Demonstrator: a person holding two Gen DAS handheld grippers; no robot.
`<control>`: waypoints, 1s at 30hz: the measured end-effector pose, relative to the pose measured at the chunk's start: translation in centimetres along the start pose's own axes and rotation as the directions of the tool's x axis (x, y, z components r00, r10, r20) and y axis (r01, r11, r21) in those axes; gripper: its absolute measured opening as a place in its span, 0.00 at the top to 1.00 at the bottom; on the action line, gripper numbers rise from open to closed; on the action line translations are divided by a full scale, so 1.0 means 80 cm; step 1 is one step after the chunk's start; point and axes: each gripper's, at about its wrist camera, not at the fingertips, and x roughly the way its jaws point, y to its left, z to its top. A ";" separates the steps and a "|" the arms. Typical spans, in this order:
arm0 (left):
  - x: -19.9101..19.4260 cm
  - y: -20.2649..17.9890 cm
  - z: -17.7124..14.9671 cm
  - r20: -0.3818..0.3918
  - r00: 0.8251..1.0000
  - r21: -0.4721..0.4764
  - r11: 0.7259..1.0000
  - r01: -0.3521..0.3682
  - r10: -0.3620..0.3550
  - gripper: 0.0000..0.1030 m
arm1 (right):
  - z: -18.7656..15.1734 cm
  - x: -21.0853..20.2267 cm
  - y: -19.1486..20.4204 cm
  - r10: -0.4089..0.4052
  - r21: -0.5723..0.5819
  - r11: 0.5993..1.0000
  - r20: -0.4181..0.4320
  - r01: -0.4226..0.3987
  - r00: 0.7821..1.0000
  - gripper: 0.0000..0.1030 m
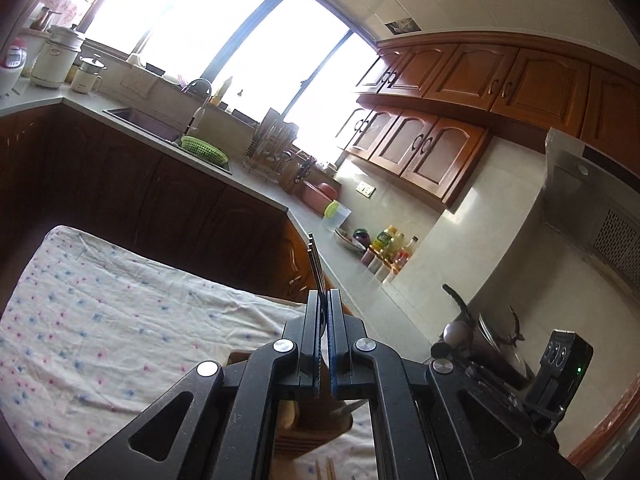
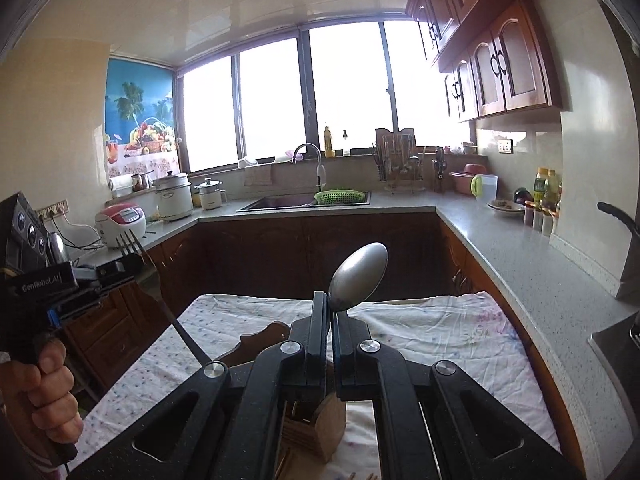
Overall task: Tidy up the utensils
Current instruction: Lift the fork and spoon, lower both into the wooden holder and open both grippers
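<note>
The left gripper [image 1: 323, 300] clamps a fork [image 1: 314, 264] pointing to 12 o'clock; the right gripper [image 2: 331, 312] pinches a spoon [image 2: 358, 276] tilted toward 1 o'clock.

Both devices are matte black. The right gripper [image 2: 331, 312] has two flat fingers on angular linkage arms with round silver pivot screws and triangular cut-outs. The left gripper [image 2: 124, 268] carries white "GenRobot.AI" lettering, a blue strip and a pistol-style handle in the person's hand [image 2: 44, 396].
</note>
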 end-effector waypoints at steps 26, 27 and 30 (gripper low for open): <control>0.129 0.037 -0.053 -0.128 0.984 -0.033 0.992 -0.125 0.120 0.99 | -0.082 0.108 -0.025 0.045 0.055 0.998 -0.200 -0.034 0.979 0.98; 0.127 0.037 -0.053 -0.130 0.984 -0.031 0.992 -0.126 0.121 0.99 | -0.083 0.108 -0.025 0.046 0.057 0.998 -0.201 -0.035 0.979 0.98; 0.122 0.039 -0.054 -0.144 0.983 -0.037 0.992 -0.119 0.113 0.91 | -0.083 0.109 -0.026 0.054 0.071 0.997 -0.206 -0.040 0.977 0.97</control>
